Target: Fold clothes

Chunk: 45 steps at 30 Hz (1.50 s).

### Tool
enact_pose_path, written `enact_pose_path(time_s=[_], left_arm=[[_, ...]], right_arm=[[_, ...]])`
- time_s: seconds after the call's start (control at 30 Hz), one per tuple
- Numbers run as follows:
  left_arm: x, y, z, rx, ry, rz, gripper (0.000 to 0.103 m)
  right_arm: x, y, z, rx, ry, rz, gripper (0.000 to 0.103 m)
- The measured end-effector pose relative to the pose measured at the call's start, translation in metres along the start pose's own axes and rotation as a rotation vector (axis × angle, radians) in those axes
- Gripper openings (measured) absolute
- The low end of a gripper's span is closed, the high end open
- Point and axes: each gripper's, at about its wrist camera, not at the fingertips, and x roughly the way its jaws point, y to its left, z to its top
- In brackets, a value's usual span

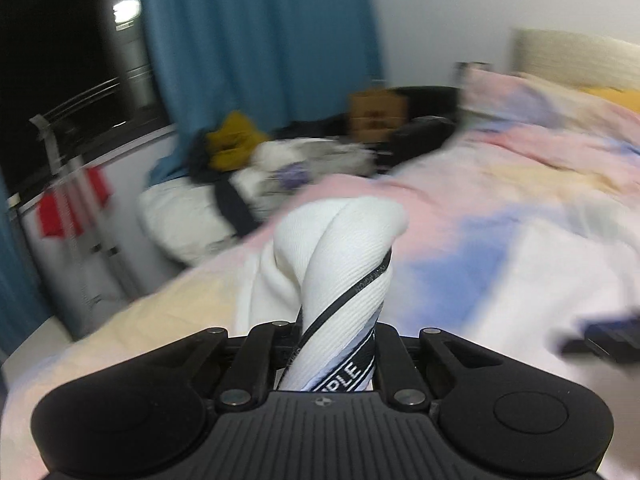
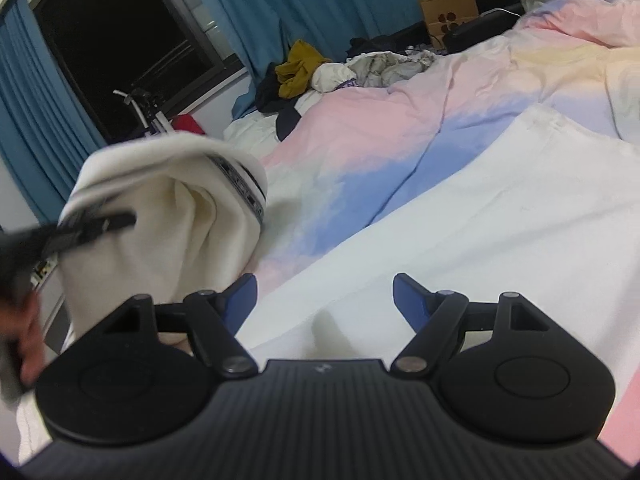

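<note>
Cloth filled the left gripper (image 1: 336,344): its black jaws were clamped on a bunched edge of a white ribbed knit garment with a black lettered tape trim (image 1: 340,264), which rose from the jaws toward the centre of the left wrist frame, its long axis running up and slightly right. In the right wrist view the same garment (image 2: 168,216) hung as a lifted, gathered bundle at the left of the frame, held from the left edge by the blurred black fingers of the left gripper (image 2: 92,226), while the rest of the white fabric (image 2: 460,240) lay spread flat across the bed, stretching from lower centre toward the upper right. The right gripper (image 2: 324,300) stood wide, its blue-tipped fingers (image 2: 408,292) holding nothing and poised just over that flat part. So the raised edge lay to the left of and above the free gripper, nearer the left hand; the flat panel lay directly ahead of the right one. Underneath was a soft quilt in pink, blue, yellow and white patches (image 2: 360,140), likely to give under pressure. Farther back, in the upper middle, sat a loose heap of mustard, dark and white clothes (image 2: 320,68), a brown paper bag (image 2: 448,12), blue curtains (image 2: 248,8) and a dark window (image 2: 120,32).
</note>
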Motion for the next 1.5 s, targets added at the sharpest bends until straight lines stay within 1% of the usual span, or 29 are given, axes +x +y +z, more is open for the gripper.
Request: enact_pose_path(time_s=[0.03, 0.07, 0.27, 0.37, 0.43, 0.5, 0.6, 0.67, 0.73, 0.83, 0.9, 1.0, 1.03, 1.07, 1.1, 1.13, 1.17, 1.2, 1.27, 1.3, 1.33, 1.37, 1.4, 1.43, 1.47, 1.5], left_arm=[[-0.005, -0.014, -0.011, 0.004, 0.012, -0.04, 0.011], [-0.007, -0.024, -0.022, 0.0, 0.022, -0.053, 0.011], [-0.014, -0.079, -0.091, -0.026, 0.082, -0.106, 0.015], [-0.021, -0.074, -0.1, -0.123, 0.068, -0.104, 0.017], [-0.031, -0.069, -0.103, -0.168, 0.058, -0.083, 0.019], [-0.04, -0.064, -0.108, -0.195, 0.051, -0.085, 0.02], [-0.059, -0.053, -0.116, -0.208, 0.054, -0.083, 0.022], [-0.068, -0.048, -0.127, -0.241, 0.022, -0.083, 0.023], [-0.072, -0.042, -0.14, -0.266, 0.016, -0.098, 0.023], [-0.066, -0.031, -0.152, -0.327, 0.049, -0.117, 0.024], [-0.064, -0.027, -0.158, -0.358, 0.059, -0.128, 0.024], [-0.067, -0.025, -0.162, -0.36, 0.057, -0.136, 0.024], [-0.068, -0.025, -0.163, -0.362, 0.053, -0.139, 0.024], [-0.068, -0.025, -0.163, -0.367, 0.051, -0.141, 0.024], [-0.068, -0.025, -0.162, -0.373, 0.049, -0.143, 0.024], [-0.068, -0.025, -0.162, -0.379, 0.047, -0.146, 0.024], [-0.069, -0.026, -0.161, -0.383, 0.045, -0.148, 0.024], [-0.069, -0.026, -0.159, -0.387, 0.044, -0.149, 0.024], [-0.072, -0.026, -0.156, -0.393, 0.038, -0.149, 0.026], [-0.075, -0.025, -0.155, -0.398, 0.023, -0.151, 0.03], [-0.079, -0.024, -0.155, -0.404, 0.005, -0.154, 0.038], [-0.083, -0.023, -0.154, -0.41, -0.013, -0.157, 0.041], [-0.088, -0.021, -0.154, -0.415, -0.039, -0.148, 0.057], [-0.093, -0.02, -0.154, -0.419, -0.068, -0.136, 0.075], [-0.098, -0.018, -0.154, -0.423, -0.096, -0.125, 0.081], [-0.102, -0.016, -0.154, -0.426, -0.118, -0.103, 0.084]], right_arm=[[-0.001, -0.002, 0.001, 0.01, 0.003, -0.002, 0.077], [-0.001, -0.003, 0.001, 0.019, 0.006, -0.005, 0.077], [-0.001, -0.023, 0.004, 0.116, 0.018, 0.01, 0.077], [0.0, -0.041, 0.011, 0.217, 0.011, 0.052, 0.078], [0.005, -0.058, 0.016, 0.319, 0.009, 0.081, 0.079], [0.013, -0.074, 0.02, 0.423, 0.013, 0.105, 0.079], [0.034, -0.083, 0.026, 0.491, 0.051, 0.146, 0.079], [0.049, -0.088, 0.029, 0.528, 0.081, 0.174, 0.078], [0.069, -0.08, 0.033, 0.483, 0.144, 0.204, 0.078], [0.096, -0.061, 0.043, 0.374, 0.182, 0.251, 0.078], [0.117, -0.052, 0.049, 0.327, 0.198, 0.257, 0.078], [0.146, -0.035, 0.051, 0.211, 0.246, 0.261, 0.077], [0.152, -0.029, 0.05, 0.184, 0.252, 0.283, 0.067], [0.157, -0.023, 0.05, 0.157, 0.259, 0.304, 0.062], [0.163, -0.017, 0.049, 0.131, 0.266, 0.318, 0.046], [0.166, -0.01, 0.048, 0.103, 0.275, 0.303, 0.026], [0.166, -0.001, 0.048, 0.049, 0.264, 0.278, 0.014], [0.165, 0.007, 0.049, -0.003, 0.253, 0.254, 0.008], [0.164, 0.021, 0.058, -0.073, 0.221, 0.214, 0.006], [0.162, 0.031, 0.069, -0.107, 0.198, 0.197, 0.005], [0.16, 0.04, 0.081, -0.142, 0.175, 0.181, 0.005], [0.158, 0.05, 0.093, -0.177, 0.15, 0.165, 0.005], [0.153, 0.064, 0.112, -0.21, 0.113, 0.156, 0.005], [0.148, 0.077, 0.134, -0.223, 0.07, 0.152, 0.005], [0.141, 0.089, 0.157, -0.227, 0.019, 0.155, 0.005], [0.132, 0.096, 0.177, -0.225, -0.04, 0.157, 0.005]])
